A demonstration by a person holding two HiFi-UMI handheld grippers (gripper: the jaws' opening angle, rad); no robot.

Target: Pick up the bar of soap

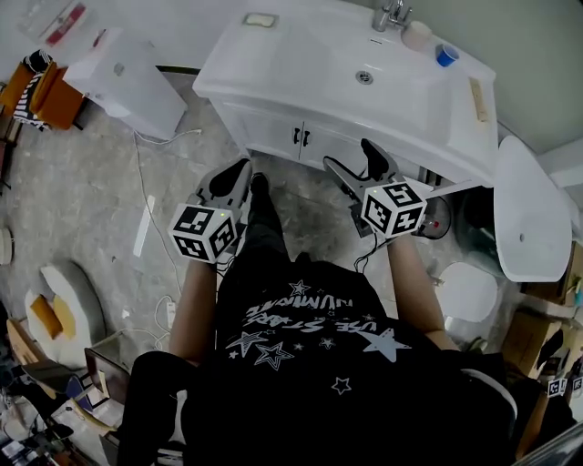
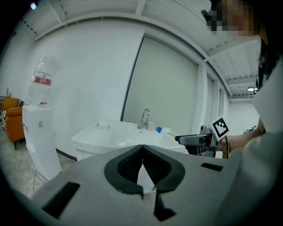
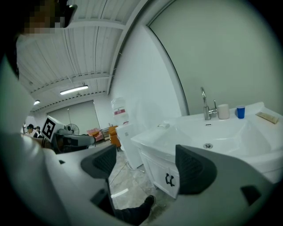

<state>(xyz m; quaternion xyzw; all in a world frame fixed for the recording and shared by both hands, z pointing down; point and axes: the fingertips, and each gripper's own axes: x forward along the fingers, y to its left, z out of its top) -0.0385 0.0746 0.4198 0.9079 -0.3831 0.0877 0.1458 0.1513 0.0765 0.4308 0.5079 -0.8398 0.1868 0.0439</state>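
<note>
Right gripper (image 1: pixel 353 159) first: jaws spread wide, nothing between the pads, only floor and cabinet front beyond them in its own view. Left gripper (image 1: pixel 239 168) is the opposite, jaws pressed together and holding nothing. Both hang low in front of the white vanity (image 1: pixel 273 68), centre frame in the head view, well short of the countertop.

So where's the target? Upper middle of the head view, on the near-left corner of the vanity top, sits a soap dish (image 1: pixel 260 19) with what looks like a pale bar in it. That's my read for the bar of soap. A tan bar-shaped object (image 1: pixel 475 97) lies at the counter's right edge, and I can't tell what it is.

Step in hand, as I judge it: the approach, grasp not yet begun. The next move calls for lifting the spread right gripper up and across to that dish, jaws straddling the bar, then closing.

Writing now. The shirt (image 1: pixel 310 332) carries white stars and lettering, upside down from here; I can't read it with confidence. The red label on the water bottle (image 2: pixel 44 77), upper left of the left gripper view, is too small to read. The marker cubes show square patterns only.
</note>
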